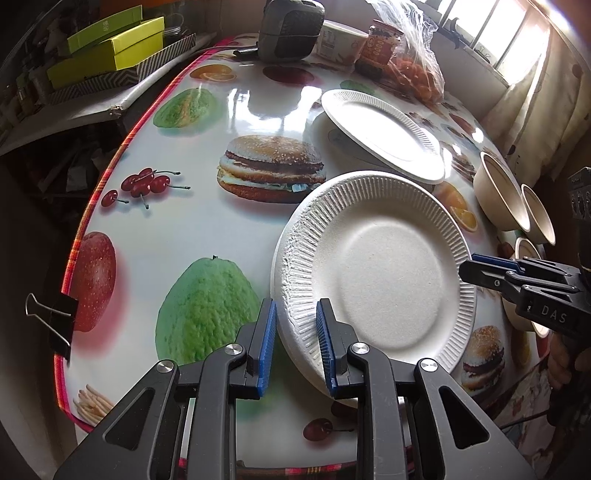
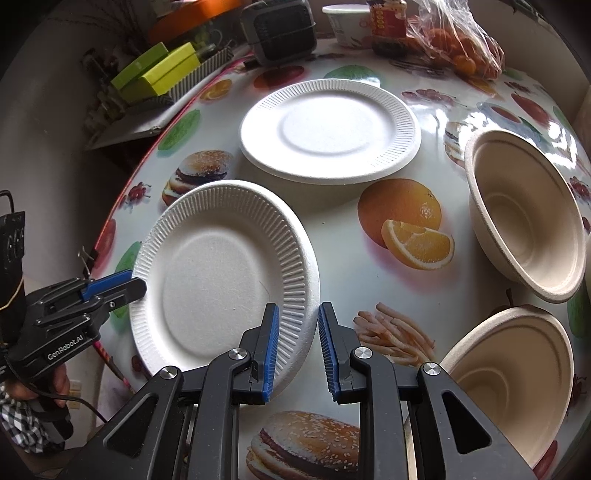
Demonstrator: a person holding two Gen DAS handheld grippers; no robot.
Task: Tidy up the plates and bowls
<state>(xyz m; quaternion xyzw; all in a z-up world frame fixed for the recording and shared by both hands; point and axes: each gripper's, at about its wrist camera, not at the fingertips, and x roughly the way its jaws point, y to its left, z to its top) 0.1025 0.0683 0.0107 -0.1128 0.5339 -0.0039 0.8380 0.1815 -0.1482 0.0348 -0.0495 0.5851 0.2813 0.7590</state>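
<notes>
A white ribbed paper plate (image 1: 384, 273) (image 2: 210, 280) sits nearest me on the food-print tablecloth (image 1: 207, 147). My left gripper (image 1: 295, 306) (image 2: 136, 284) is shut on its left rim, which fills the gap between the blue pads. At the opposite side, my right gripper (image 2: 299, 308) (image 1: 467, 266) is shut on the right rim. A second white plate (image 1: 380, 133) (image 2: 328, 129) lies farther back, apart from both grippers. Two beige bowls (image 2: 524, 214) (image 2: 509, 373) stand to the right of the plates, and the left wrist view shows bowls (image 1: 498, 188) at its right edge.
At the table's far end stand a black device (image 1: 291, 29) (image 2: 280, 33), a paper cup (image 2: 347, 22), a jar (image 1: 380, 44) and a bag of oranges (image 2: 458, 40). Green boxes (image 1: 118, 48) sit off the left edge. A binder clip (image 1: 51, 317) grips the cloth's hem.
</notes>
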